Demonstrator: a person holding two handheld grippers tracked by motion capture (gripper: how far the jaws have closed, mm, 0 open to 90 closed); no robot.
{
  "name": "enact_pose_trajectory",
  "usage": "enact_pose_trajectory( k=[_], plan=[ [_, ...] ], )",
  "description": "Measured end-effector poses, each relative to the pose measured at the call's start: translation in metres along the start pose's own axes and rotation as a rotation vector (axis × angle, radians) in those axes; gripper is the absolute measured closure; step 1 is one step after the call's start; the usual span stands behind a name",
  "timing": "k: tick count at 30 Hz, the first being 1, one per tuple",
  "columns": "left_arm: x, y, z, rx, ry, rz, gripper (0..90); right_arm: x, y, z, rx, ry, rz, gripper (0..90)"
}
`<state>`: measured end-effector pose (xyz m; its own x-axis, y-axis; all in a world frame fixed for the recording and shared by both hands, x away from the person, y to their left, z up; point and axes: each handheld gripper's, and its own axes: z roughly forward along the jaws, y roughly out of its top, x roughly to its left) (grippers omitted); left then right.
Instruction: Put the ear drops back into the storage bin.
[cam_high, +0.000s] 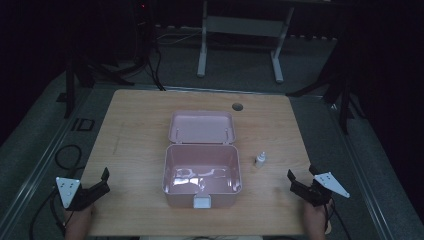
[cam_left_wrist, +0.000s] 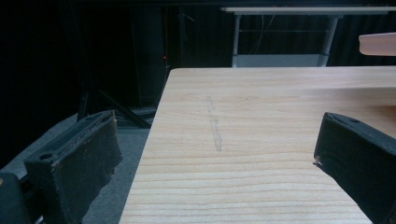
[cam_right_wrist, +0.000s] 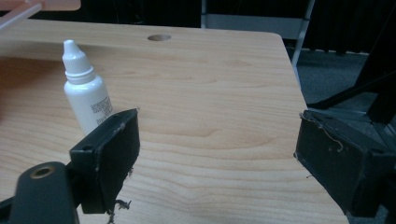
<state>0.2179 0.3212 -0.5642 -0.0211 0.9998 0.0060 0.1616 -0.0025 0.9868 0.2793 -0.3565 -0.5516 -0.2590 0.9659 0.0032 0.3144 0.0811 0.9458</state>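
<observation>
White bottle base behind right tool

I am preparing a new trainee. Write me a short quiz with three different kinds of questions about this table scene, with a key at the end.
1. True or false: the lid of the pink plastic box is open.
2. On which side of the box does the small white dropper bottle stand, seen from the person: (a) left, (b) right?
3. Fill in: the left tongs and the right tongs are both ____ and hold nothing.

Key: 1 true; 2 b; 3 open.
</observation>
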Motion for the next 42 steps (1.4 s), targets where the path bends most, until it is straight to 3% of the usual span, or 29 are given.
enact_pose_trajectory(
  k=[7, 10, 13, 16, 17, 18, 19, 20, 22, 23, 27, 31, 32, 33, 35, 38, 41, 42],
  plan=[
    [0.0, 0.0, 0.0, 0.003, -0.002, -0.001, 0.5, -0.003, 0.001, 0.004, 0.055, 0.038, 0.013, 13.3],
    [0.0, 0.0, 0.0, 0.004, -0.005, -0.002, 0.5, -0.001, 0.002, 0.007, 0.104, 0.06, -0.037, 13.3],
    [0.0, 0.0, 0.0, 0.003, -0.009, 0.001, 0.5, -0.002, 0.005, 0.01, 0.166, 0.105, -0.053, 13.3],
    [-0.001, 0.0, 0.0, 0.003, -0.01, 0.002, 0.5, -0.002, 0.006, 0.01, 0.195, 0.106, -0.073, 13.3],
    [-0.001, 0.0, 0.0, 0.004, -0.01, 0.003, 0.5, -0.005, 0.006, 0.012, 0.267, 0.154, -0.064, 12.8],
    [-0.001, 0.0, 0.0, 0.004, -0.012, 0.003, 0.5, -0.005, 0.006, 0.012, 0.267, 0.154, -0.064, 12.8],
    [-0.001, 0.0, 0.0, 0.004, -0.013, 0.004, 0.5, -0.006, 0.005, 0.013, 0.325, 0.19, -0.066, 12.6],
    [-0.001, 0.0, 0.0, 0.004, -0.013, 0.004, 0.5, -0.006, 0.005, 0.013, 0.325, 0.19, -0.066, 12.6],
    [-0.001, 0.0, 0.0, 0.005, -0.015, 0.002, 0.5, -0.007, 0.007, 0.012, 0.392, 0.253, -0.063, 11.7],
    [-0.001, 0.0, 0.0, 0.005, -0.015, 0.001, 0.5, -0.007, 0.007, 0.012, 0.392, 0.253, -0.063, 11.7],
    [0.0, 0.0, 0.0, 0.005, -0.02, -0.002, 0.5, -0.004, 0.014, 0.009, 0.484, 0.286, -0.129, 11.7],
    [-0.001, 0.0, 0.0, 0.005, -0.019, -0.002, 0.5, 0.0, 0.028, 0.008, 0.632, 0.334, -0.214, 11.7],
    [-0.001, 0.0, 0.0, 0.005, -0.019, -0.001, 0.5, 0.0, 0.028, 0.008, 0.632, 0.334, -0.214, 11.7],
    [0.0, 0.0, 0.0, 0.005, -0.02, -0.002, 0.5, 0.004, 0.034, 0.008, 0.706, 0.349, -0.264, 11.7],
    [0.0, 0.0, 0.0, 0.006, -0.02, -0.002, 0.5, 0.005, 0.035, 0.008, 0.732, 0.355, -0.271, 11.7],
    [-0.001, 0.0, 0.0, 0.005, -0.021, -0.001, 0.5, 0.009, 0.043, 0.009, 0.85, 0.369, -0.332, 11.7],
    [0.0, 0.0, 0.0, 0.006, -0.021, -0.002, 0.5, 0.012, 0.045, 0.01, 0.902, 0.374, -0.357, 11.7],
    [0.0, 0.0, 0.0, 0.006, -0.021, -0.003, 0.5, 0.015, 0.047, 0.011, 0.956, 0.38, -0.382, 11.7]
  ],
)
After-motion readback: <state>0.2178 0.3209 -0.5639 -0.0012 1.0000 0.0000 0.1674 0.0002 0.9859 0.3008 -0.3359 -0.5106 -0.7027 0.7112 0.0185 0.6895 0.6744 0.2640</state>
